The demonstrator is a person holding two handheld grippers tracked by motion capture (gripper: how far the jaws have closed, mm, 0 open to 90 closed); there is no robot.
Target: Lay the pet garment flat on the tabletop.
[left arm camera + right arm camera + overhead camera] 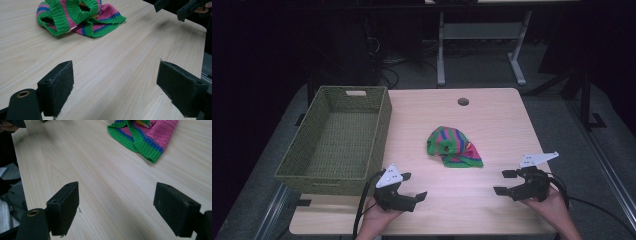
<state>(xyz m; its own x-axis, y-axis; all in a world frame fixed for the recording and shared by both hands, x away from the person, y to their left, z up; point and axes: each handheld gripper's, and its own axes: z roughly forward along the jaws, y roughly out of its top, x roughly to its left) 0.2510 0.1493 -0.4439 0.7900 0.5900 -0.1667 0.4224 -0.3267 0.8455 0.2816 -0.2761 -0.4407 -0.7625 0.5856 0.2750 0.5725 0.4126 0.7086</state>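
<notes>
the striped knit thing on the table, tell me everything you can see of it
The knitted garment is a small, soft piece in green, pink and blue stripes, with hints of yellow near its opening. It has ribbed green edging and a round green-rimmed opening facing up. It lies crumpled and partly folded over itself, not spread flat, near the middle of the wooden table, right of the woven basket and apart from it. Only the table touches it; both grippers sit open nearer the person, clear of it.

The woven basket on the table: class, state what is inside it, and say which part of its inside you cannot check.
The woven basket shows a bare woven floor with nothing on it. Its near wall hides the strip of floor just behind it, so that part cannot be checked.
</notes>
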